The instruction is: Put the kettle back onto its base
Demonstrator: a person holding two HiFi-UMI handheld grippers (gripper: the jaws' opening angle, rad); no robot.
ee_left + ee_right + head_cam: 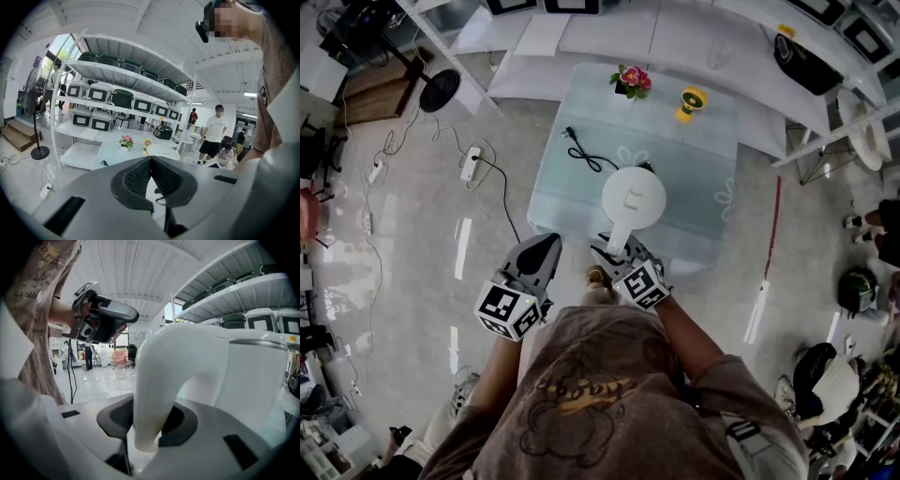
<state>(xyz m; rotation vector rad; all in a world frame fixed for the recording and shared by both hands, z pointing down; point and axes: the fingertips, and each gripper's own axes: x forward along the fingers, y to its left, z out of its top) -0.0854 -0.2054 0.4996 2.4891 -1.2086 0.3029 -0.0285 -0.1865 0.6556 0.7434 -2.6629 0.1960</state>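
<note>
A white kettle stands on the pale glass table, seen from above, its handle pointing at me. My right gripper is shut on that handle, with a dark pad against each side of it; the kettle's body fills the right gripper view. A small dark part shows at the kettle's far rim; whatever is under the kettle is hidden. A black cord with plug lies left of it. My left gripper hangs off the table's near left edge, shut on nothing.
A pot of pink flowers and a small yellow object stand at the table's far side. White shelves with bins rise behind. Cables and a power strip lie on the floor at left. People stand at the right.
</note>
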